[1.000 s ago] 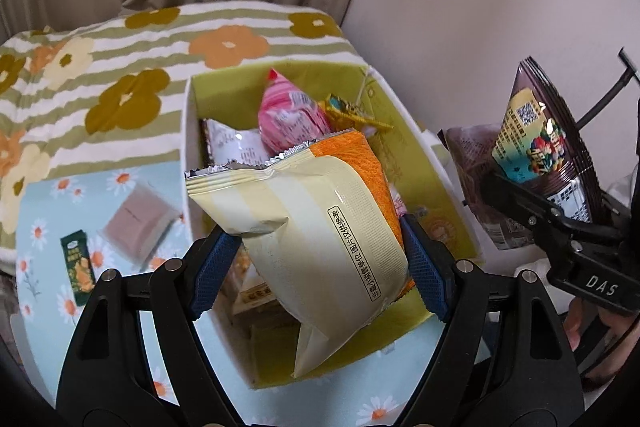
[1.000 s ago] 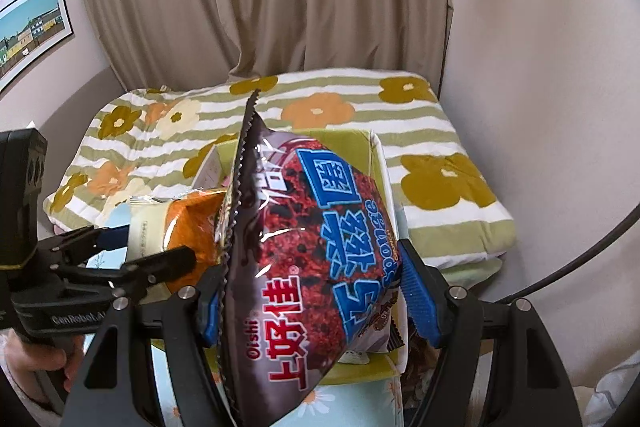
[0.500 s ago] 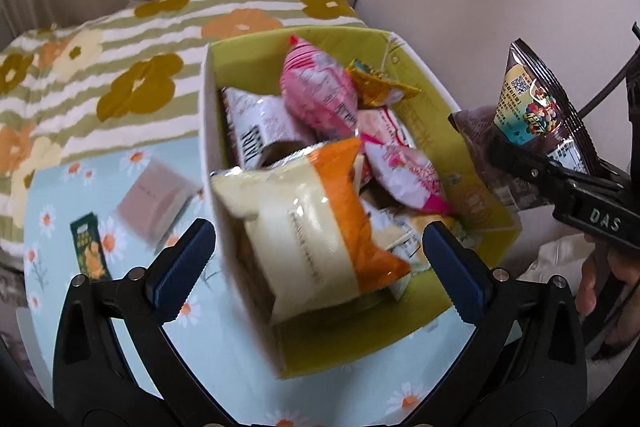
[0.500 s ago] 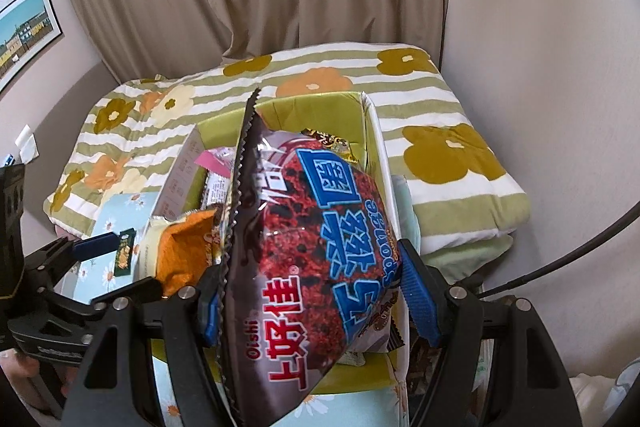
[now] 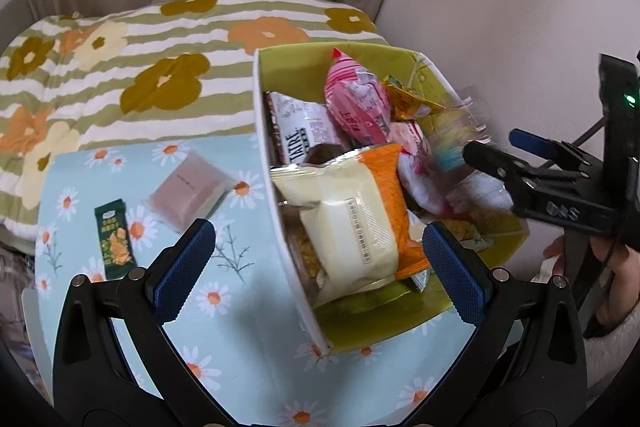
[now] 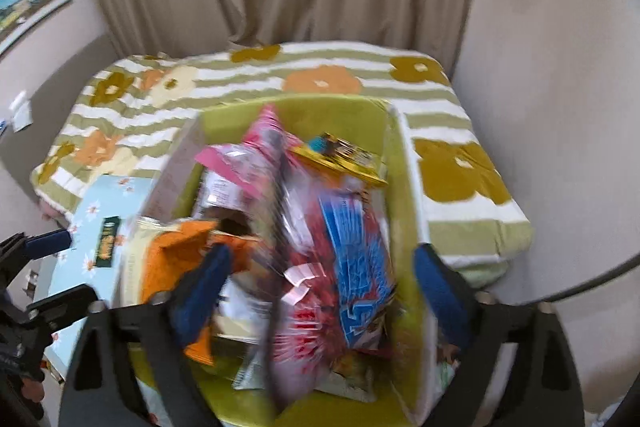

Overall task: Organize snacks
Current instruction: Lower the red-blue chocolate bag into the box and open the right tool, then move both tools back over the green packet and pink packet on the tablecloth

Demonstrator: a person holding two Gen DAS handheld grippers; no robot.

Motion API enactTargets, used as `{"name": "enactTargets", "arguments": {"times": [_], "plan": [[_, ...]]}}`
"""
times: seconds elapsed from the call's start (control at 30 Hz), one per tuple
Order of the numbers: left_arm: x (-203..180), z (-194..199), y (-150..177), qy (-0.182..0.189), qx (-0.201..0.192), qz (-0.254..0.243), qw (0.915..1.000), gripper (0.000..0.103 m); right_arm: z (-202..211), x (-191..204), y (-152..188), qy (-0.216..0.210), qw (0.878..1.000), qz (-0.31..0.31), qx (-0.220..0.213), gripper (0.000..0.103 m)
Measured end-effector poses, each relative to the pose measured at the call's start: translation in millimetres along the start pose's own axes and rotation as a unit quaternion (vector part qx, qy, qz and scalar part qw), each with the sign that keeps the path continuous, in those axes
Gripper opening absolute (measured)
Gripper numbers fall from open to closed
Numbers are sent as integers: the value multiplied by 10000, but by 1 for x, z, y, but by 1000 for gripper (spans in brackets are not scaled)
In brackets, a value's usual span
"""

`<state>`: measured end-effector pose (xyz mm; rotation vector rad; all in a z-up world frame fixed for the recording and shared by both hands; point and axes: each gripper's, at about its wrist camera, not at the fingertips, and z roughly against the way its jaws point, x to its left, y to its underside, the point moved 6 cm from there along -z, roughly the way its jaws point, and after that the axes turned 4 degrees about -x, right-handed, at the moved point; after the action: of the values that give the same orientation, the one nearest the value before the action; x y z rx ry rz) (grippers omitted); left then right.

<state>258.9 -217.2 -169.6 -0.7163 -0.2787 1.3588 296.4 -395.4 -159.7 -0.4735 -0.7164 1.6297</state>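
Observation:
A yellow-green box [image 5: 404, 319] holds several snack packs. The cream-and-orange bag [image 5: 352, 211] lies in it against the near wall, also showing in the right wrist view [image 6: 172, 259]. My left gripper [image 5: 316, 267] is open and empty above the box's near corner. My right gripper [image 6: 320, 287] is open over the box [image 6: 404, 195]. The red-and-blue chip bag [image 6: 340, 287] is blurred between its jaws, free of them, among the other packs. The right gripper also shows in the left wrist view [image 5: 504, 151].
On the daisy-print cloth [image 5: 224, 311] left of the box lie a dark green bar [image 5: 114, 237] and a mauve packet [image 5: 188, 189]. A striped floral blanket [image 5: 120, 75] lies behind. A wall [image 5: 500, 7] stands close to the right of the box.
Both grippers opened. The left let the cream-and-orange bag fall into the box. The right has just let go of the red-and-blue chip bag, which drops into the box.

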Motion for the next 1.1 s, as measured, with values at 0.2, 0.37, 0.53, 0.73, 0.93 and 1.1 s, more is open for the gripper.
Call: {"name": "enactTargets", "arguments": {"times": [0.2, 0.37, 0.53, 0.73, 0.93, 1.1], "plan": [[12, 7, 7, -40, -24, 163, 9999, 102, 20, 8, 4, -198, 9994, -114, -273, 97], [16, 22, 9, -159, -154, 214, 9995, 102, 35, 12, 1, -247, 9990, -122, -340, 97], [24, 48, 9, -333, -385, 302, 9982, 102, 53, 24, -8, -366, 9979, 13, -538, 97], [47, 85, 16, -810, -646, 476, 9935, 103, 66, 54, -19, -777, 9935, 315, -776, 97], [84, 115, 31, -1347, -771, 791, 9847, 103, 65, 91, -27, -1246, 9871, 503, -871, 97], [124, 121, 40, -1561, -699, 1117, 9789, 102, 56, 129, -33, -1473, 9836, 666, -801, 97]]}}
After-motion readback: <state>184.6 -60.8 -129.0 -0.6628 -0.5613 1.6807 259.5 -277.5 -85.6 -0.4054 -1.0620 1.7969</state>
